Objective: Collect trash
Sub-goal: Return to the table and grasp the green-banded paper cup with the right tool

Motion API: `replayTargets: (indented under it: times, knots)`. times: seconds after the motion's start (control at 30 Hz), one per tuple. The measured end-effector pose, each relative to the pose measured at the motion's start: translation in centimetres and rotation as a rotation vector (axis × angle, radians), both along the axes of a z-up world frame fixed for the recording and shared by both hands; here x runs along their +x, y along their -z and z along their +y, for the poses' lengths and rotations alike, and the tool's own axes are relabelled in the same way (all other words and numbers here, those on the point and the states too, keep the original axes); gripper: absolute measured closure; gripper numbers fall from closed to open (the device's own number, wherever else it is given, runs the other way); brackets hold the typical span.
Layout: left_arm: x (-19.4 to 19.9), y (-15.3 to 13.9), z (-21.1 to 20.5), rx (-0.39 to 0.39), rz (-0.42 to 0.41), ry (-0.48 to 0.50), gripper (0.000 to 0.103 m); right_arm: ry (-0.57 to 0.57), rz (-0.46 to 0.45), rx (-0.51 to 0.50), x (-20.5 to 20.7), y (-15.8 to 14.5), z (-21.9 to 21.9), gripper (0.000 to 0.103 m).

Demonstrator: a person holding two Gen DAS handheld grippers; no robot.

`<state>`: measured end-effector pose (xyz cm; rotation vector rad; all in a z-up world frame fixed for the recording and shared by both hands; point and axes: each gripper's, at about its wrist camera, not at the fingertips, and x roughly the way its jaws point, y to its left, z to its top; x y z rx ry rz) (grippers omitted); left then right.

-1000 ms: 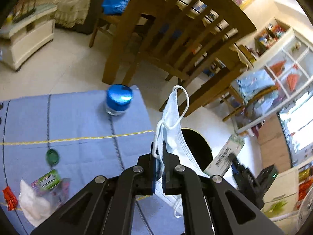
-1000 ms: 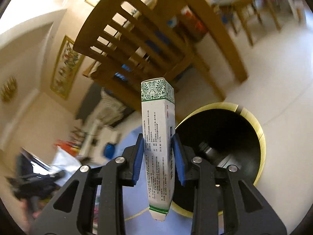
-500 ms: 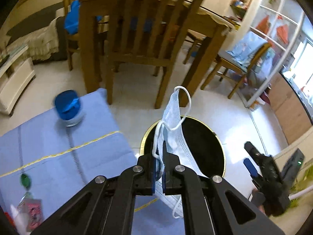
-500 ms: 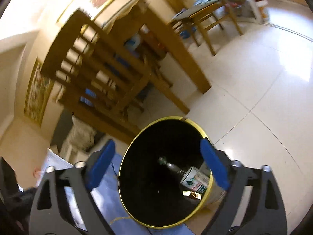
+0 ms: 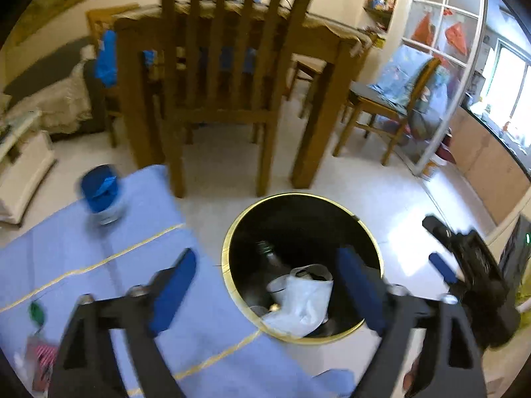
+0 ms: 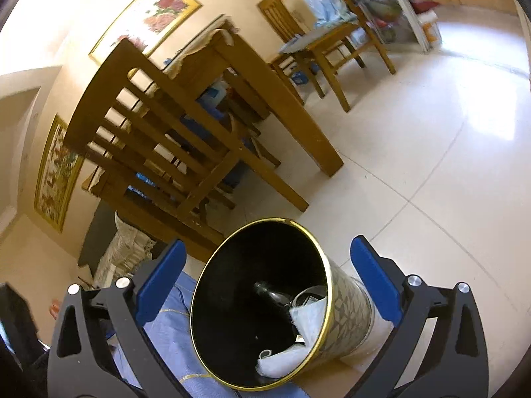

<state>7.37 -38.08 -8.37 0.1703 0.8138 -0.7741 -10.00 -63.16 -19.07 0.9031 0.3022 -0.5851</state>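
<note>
Both jaws opening, empty: left hand-held gripper and right hand-held gripper flank the bin; remaining wrapper lies lower left, nearer the left.

A wooden chair stands at a table (framed painting behind).

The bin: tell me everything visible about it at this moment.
The bin is round, with a black inside, a thin gold rim and a pale patterned outer wall, metal by the look. It stands upright and open on the tiled floor, beside the blue cloth, in front of a wooden chair. Inside lie a dark bottle and a white mask. Neither gripper touches it.
</note>
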Motion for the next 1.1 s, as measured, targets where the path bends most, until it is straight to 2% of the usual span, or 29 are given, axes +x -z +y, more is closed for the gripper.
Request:
replayTargets:
  times: [0.07, 0.13, 0.2, 0.3, 0.4, 0.47, 0.53, 0.63, 0.7, 0.83, 0.97, 1.1]
  knots:
    - [-1.8, -0.4, 2.6, 0.013, -0.019, -0.009, 0.009, -0.021, 0.017, -0.045, 0.8, -0.8, 0.9, 0.005]
    - [-4.1, -0.8, 6.2, 0.036, -0.071, -0.039, 0.006, -0.072, 0.036, -0.094, 2.0, -1.6, 2.3, 0.005]
    - [-5.7, -1.0, 9.2, 0.062, -0.118, -0.063, 0.006, -0.15, 0.051, -0.122, 3.4, -2.0, 3.9, 0.005]
    - [-7.9, -0.9, 14.9, 0.103, -0.179, -0.121, 0.006, -0.336, 0.067, -0.158, 5.9, -2.8, 8.2, 0.005]
    - [-9.3, -1.1, 21.1, 0.113, -0.234, -0.203, 0.006, -0.606, 0.057, -0.249, 8.1, -4.1, 15.9, 0.005]
    - [-9.7, -1.2, 25.8, 0.09, -0.256, -0.264, 0.006, -0.935, 0.024, -0.277, 9.9, -4.2, 22.9, 0.005]
    - [-9.7, -1.1, 30.0, 0.067, -0.261, -0.311, 0.006, -1.194, 0.026, -0.323, 10.7, -4.1, 28.5, 0.005]
    - [-9.0, 0.0, 35.1, 0.09, -0.231, -0.416, 0.006, -1.433, 0.098, -0.427, 12.0, -3.8, 34.9, 0.005]
    - [-8.5, 0.8, 38.1, 0.065, -0.183, -0.474, 0.006, -1.513, 0.113, -0.438, 12.7, -3.8, 36.4, 0.005]
    - [-8.4, 2.0, 42.2, 0.026, -0.129, -0.557, 0.006, -1.691, 0.189, -0.344, 15.4, -3.0, 38.5, 0.005]
    - [-8.3, 2.8, 43.8, 0.008, -0.096, -0.579, 0.006, -1.7, 0.261, -0.329, 17.9, -2.1, 39.0, 0.005]
    - [-8.3, 3.0, 43.8, -0.001, -0.088, -0.567, 0.006, -1.784, 0.288, -0.268, 19.2, -1.0, 39.3, 0.005]
